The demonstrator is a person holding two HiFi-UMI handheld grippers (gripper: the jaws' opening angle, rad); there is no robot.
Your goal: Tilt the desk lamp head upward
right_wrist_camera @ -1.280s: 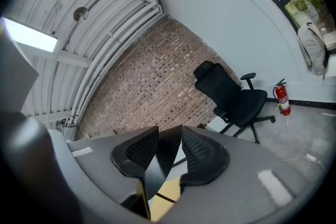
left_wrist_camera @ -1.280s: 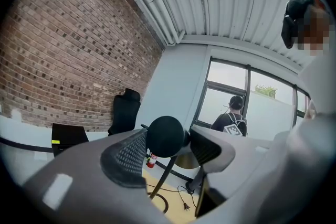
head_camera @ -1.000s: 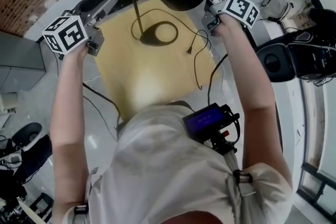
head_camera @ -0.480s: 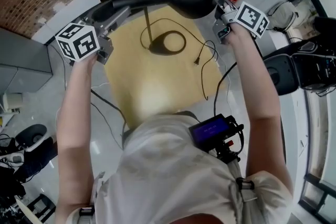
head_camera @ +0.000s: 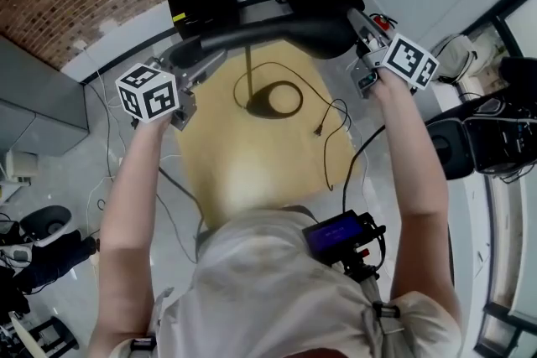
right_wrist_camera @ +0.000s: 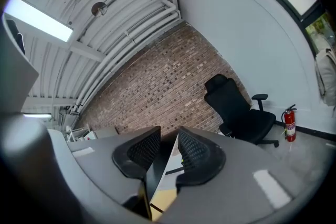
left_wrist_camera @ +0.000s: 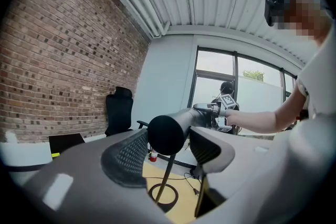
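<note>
- We see one desk lamp. Its head (head_camera: 281,23) is a long, smooth matte-black form, round at one end and widening to a thin-edged shade at the other. It lies about level above the table's far edge.
- A thin brass-coloured stem (head_camera: 249,71) drops to a flat black ring base (head_camera: 254,106). The base stands on the pale yellow wooden table (head_camera: 226,159), near the middle of its far edge.
- One black cord (head_camera: 321,130) trails toward the table's right edge.
- The left gripper (left_wrist_camera: 168,134) is clamped on the head's round end, with both mesh-textured pads against it.
- The right gripper (right_wrist_camera: 169,134) has just been closing a little, and its jaws pinch the head's thin edge.
- Two white marker cubes (head_camera: 149,92) carry black square patterns.
- One black box (head_camera: 201,0) bears a yellow label, its print too small for us to read.
- Behind these we count one black office chair (right_wrist_camera: 236,107), one red fire extinguisher (right_wrist_camera: 287,124) and a rough brick wall (left_wrist_camera: 58,60).
</note>
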